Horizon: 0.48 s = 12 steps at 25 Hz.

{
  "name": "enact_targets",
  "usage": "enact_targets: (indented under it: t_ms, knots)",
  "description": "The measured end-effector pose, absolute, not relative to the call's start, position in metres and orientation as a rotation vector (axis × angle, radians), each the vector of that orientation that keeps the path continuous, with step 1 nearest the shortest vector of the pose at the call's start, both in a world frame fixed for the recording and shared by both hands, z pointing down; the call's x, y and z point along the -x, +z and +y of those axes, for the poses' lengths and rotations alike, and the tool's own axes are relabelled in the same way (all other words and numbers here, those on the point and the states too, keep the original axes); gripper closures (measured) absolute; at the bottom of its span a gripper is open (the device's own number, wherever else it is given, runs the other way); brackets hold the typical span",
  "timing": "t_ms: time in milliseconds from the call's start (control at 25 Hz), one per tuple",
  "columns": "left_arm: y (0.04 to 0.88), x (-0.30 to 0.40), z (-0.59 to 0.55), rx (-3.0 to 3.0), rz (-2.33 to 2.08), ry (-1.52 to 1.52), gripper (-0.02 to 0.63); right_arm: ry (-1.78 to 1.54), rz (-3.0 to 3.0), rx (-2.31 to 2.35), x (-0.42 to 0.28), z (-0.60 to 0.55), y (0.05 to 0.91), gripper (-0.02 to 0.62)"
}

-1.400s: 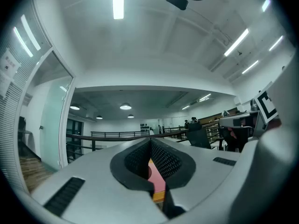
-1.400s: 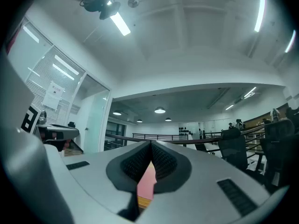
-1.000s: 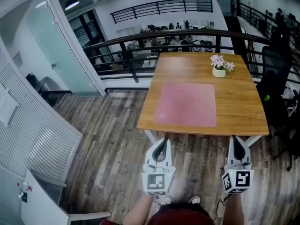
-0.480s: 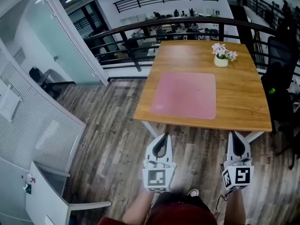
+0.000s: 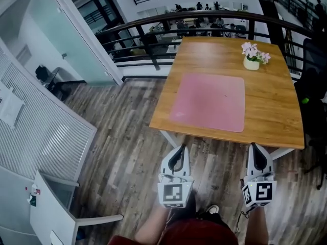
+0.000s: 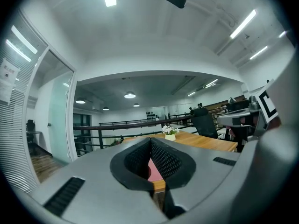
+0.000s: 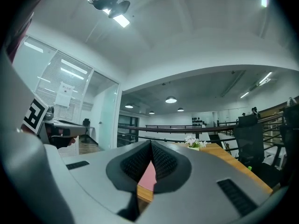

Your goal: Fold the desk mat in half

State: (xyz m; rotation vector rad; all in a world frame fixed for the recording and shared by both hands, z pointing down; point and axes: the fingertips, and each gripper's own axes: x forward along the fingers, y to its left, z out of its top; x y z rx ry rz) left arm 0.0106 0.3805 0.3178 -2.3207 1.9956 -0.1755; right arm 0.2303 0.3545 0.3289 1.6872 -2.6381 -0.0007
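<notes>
A pink desk mat [image 5: 209,102] lies flat on the wooden table [image 5: 276,111], near its front edge. My left gripper [image 5: 180,149] is held over the floor just short of the table's front left corner, shut and empty. My right gripper [image 5: 255,148] hangs level beside it, below the table's front right part, also shut with nothing in it. In the left gripper view a strip of the mat [image 6: 153,170] shows past the closed jaws. The right gripper view shows the mat [image 7: 148,175] the same way.
A small pot of pink flowers [image 5: 252,55] stands at the table's far right. A black chair [image 5: 312,86] sits to the right of the table. A black railing [image 5: 153,40] runs behind it. A glass partition [image 5: 61,45] and a white cabinet [image 5: 56,208] are at the left.
The table and mat have come nearer and larger in the head view. Both grippers have sunk a little and stay shut, side by side.
</notes>
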Motion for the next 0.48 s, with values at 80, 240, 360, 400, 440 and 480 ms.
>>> enact_targets:
  t_ms: [80,240,360,400,440,480]
  knots:
    - [0.325,0.005,0.368,2.331,1.996,-0.209,0.592,0.010,-2.624,-1.695,-0.218,0.341,0.332,0.586]
    - [0.327,0.039,0.331,2.361,1.966,-0.215,0.592,0.017,-2.604,-1.702,-0.183,0.305,0.329,0.586]
    - [0.328,0.072,0.301,2.379,1.964,-0.195,0.592,0.017,-2.589,-1.695,-0.147,0.277,0.330,0.586]
    - [0.329,0.084,0.291,2.382,1.965,-0.188,0.592,0.012,-2.586,-1.687,-0.133,0.268,0.330,0.586]
    - [0.330,0.097,0.281,2.383,1.967,-0.184,0.592,0.006,-2.583,-1.678,-0.119,0.260,0.331,0.586]
    - [0.332,0.111,0.271,2.386,1.972,-0.182,0.592,0.003,-2.578,-1.675,-0.107,0.251,0.331,0.586]
